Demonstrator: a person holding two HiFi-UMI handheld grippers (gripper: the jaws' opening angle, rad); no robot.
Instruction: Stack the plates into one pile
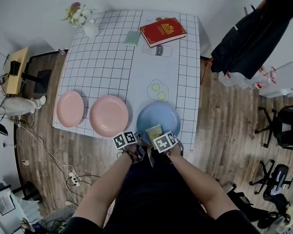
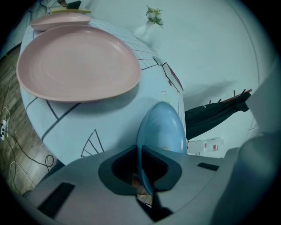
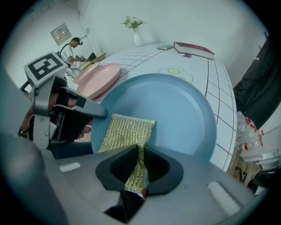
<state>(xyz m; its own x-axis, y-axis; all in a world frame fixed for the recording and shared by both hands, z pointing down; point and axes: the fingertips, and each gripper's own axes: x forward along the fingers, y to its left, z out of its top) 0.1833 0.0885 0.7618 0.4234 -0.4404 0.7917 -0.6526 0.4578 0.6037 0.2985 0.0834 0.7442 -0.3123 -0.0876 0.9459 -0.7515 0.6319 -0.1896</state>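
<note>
I count three plates along the surface's (image 1: 110, 55) 6 o'clock edge: a left pink plate (image 1: 70, 108), a middle pink plate (image 1: 108, 115) and, at 3 o'clock from them, one blue plate (image 1: 158, 117). My left gripper's (image 2: 142, 169) fingers clamp the blue plate's near rim, and my right gripper's (image 3: 140, 169) fingers pinch one gold mesh cloth (image 3: 127, 132) over it. Bare grid runs toward 12 o'clock, with wooden floor (image 1: 223, 126) all around.

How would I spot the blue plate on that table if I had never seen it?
Find the white checked tablecloth and follow its near edge, where three plates sit in a row. The blue plate is at the right end. The middle plate and the left plate are pink, and only the blue one has a glittery yellow-green scouring cloth on it.
</note>
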